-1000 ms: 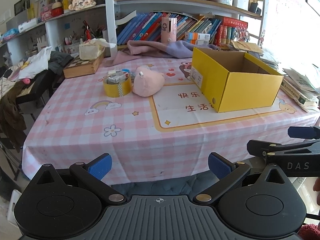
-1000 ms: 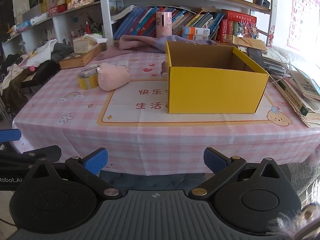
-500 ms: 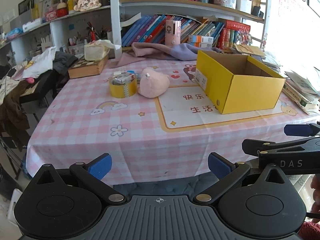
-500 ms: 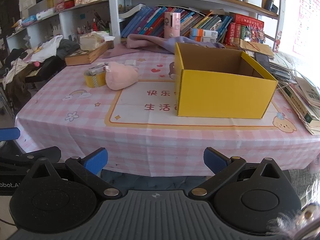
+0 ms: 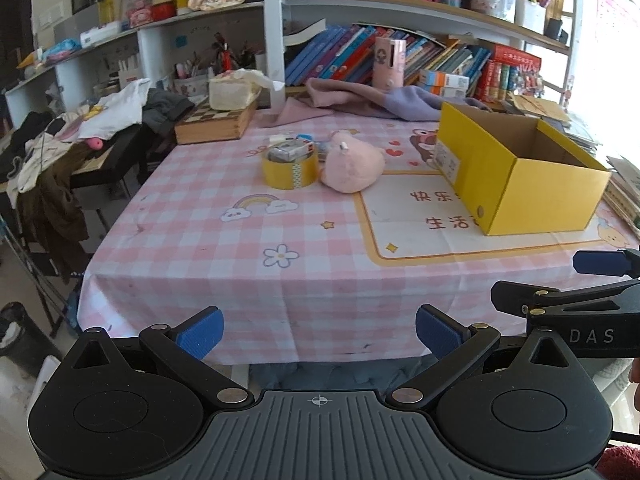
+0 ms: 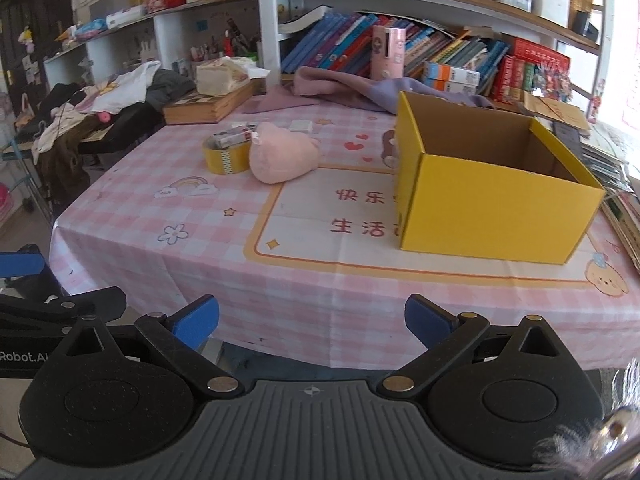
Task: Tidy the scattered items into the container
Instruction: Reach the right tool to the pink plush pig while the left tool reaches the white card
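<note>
An open yellow cardboard box stands on the right of a pink checked tablecloth. A yellow tape roll with a small carton resting in it sits at mid-table, and a pink plush toy lies touching it. A small white item lies behind the plush. My left gripper and my right gripper are both open and empty, held off the table's front edge. The box looks empty from here.
A wooden chess box with a tissue pack and a pink-purple cloth lie at the table's back. Bookshelves stand behind. Stacked books lie right of the box. A clothes-covered chair stands to the left.
Both grippers have risen and drawn slightly toward the table, so it shows from higher up. The jaws stay open and nothing on the table has moved.
</note>
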The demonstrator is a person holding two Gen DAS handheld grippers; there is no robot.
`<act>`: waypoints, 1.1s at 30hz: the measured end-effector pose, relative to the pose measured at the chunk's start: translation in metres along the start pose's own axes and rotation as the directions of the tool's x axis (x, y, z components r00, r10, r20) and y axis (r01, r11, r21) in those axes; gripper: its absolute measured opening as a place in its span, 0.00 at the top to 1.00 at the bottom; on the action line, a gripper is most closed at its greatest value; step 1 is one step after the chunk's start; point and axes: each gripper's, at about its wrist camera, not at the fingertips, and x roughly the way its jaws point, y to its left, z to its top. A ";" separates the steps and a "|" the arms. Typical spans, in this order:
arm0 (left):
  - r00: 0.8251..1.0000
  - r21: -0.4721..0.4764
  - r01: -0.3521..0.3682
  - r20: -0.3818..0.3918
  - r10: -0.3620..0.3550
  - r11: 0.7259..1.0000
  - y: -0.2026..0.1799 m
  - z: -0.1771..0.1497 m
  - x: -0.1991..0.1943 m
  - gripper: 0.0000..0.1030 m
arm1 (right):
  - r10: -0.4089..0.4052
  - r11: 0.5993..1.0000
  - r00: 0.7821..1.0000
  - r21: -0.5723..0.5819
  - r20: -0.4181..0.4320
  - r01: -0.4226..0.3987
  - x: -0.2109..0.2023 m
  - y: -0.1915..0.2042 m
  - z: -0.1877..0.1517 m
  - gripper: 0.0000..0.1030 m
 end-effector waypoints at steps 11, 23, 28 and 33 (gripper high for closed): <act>0.997 -0.085 -0.081 -0.012 0.080 0.993 0.022 0.011 0.022 0.01 | 0.094 0.995 0.996 -0.027 -0.013 -0.094 0.041 0.005 0.019 0.10; 0.993 -0.075 -0.119 0.007 0.120 0.990 0.028 0.067 0.077 0.01 | 0.137 0.990 0.990 -0.020 -0.036 -0.138 0.110 -0.008 0.076 0.10; 0.991 -0.072 -0.136 -0.003 0.137 0.988 0.033 0.093 0.101 0.01 | 0.142 0.990 0.988 -0.005 -0.052 -0.143 0.138 -0.015 0.099 0.10; 0.987 -0.066 -0.158 -0.022 0.156 0.985 0.038 0.112 0.121 0.01 | 0.148 0.989 0.987 0.007 -0.061 -0.148 0.166 -0.017 0.119 0.10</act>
